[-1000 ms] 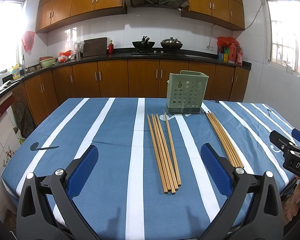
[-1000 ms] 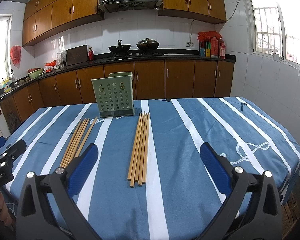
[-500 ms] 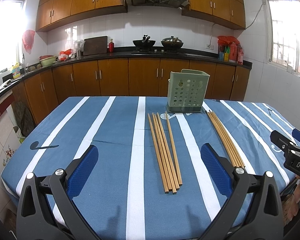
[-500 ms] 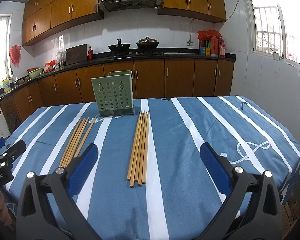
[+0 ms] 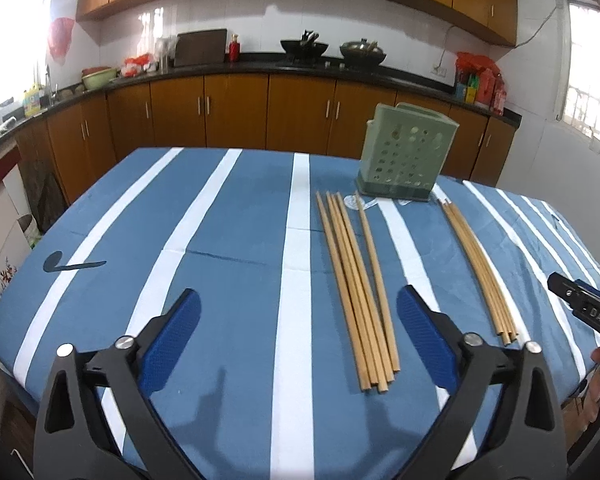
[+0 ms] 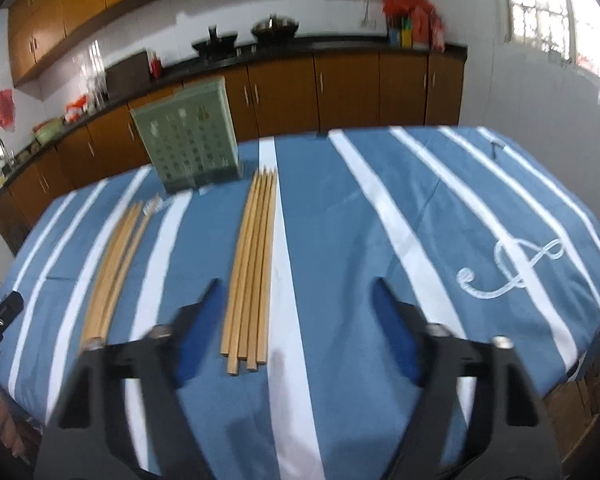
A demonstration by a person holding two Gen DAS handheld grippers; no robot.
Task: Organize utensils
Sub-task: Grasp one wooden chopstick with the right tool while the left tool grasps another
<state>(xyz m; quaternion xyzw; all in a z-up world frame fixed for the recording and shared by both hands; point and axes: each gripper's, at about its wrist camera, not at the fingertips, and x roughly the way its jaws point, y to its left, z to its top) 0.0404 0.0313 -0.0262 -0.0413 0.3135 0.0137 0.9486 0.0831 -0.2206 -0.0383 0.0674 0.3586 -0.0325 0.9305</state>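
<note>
Tipped downward and carried closer over the striped counter (image 5: 228, 240) since the earlier frames, both claws. Right claw (image 6: 296, 320) just closed partway, left claw (image 5: 298, 336) only slightly; nothing gripped by either, bare cloth between the pads. Probably the opening of a first pickup.

Left bundle of chopsticks (image 5: 356, 292) just right of the left claw's centre, right bundle (image 6: 250, 272) beside the right claw's left pad. Long axes running away from the cameras, far tips toward the green holder (image 5: 404, 156), which stands upright at the far edge. Near ends roughly level.
</note>
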